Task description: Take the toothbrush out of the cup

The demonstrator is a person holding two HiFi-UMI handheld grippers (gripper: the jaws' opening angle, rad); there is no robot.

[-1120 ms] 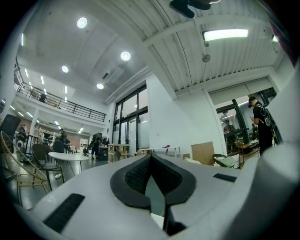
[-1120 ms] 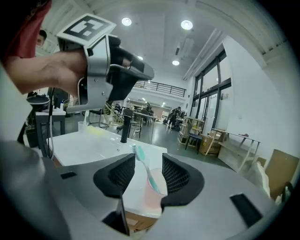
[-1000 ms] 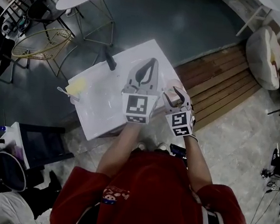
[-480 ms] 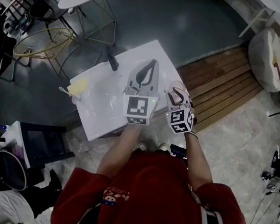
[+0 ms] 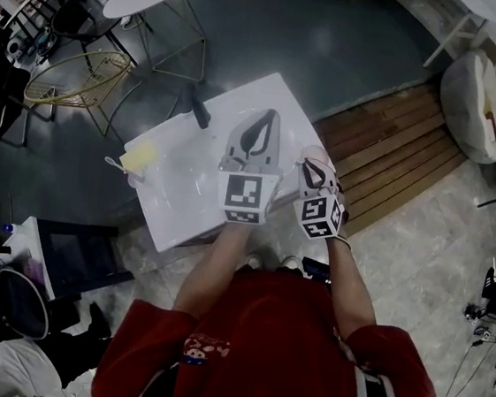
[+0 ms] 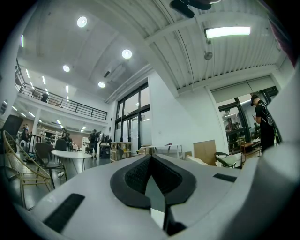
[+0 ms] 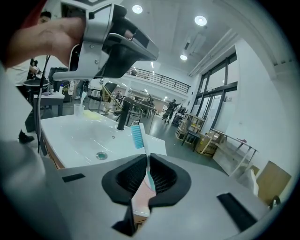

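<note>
My right gripper [image 7: 144,157] is closing on a toothbrush [image 7: 139,136]. The pads press its white handle, and the blue bristle head stands up past the fingertips. In the head view the right gripper [image 5: 315,163] hovers over the right end of the white washbasin [image 5: 178,190]. My left gripper [image 5: 261,116] is beside it on the left, raised and pointing up into the room. Its jaws [image 6: 150,157] are shut with nothing between them. A clear cup [image 7: 78,110] stands at the basin's far left corner, away from both grippers.
A black tap [image 7: 123,115] rises at the back of the basin [image 7: 79,136], and the drain [image 7: 101,155] is in its middle. A yellow object [image 5: 137,156] lies by the cup. Round tables and wire chairs [image 5: 74,84] stand beyond on the dark floor.
The right gripper's jaws have gone from wide apart to nearly together. Both grippers have stayed almost where they were above the basin.
</note>
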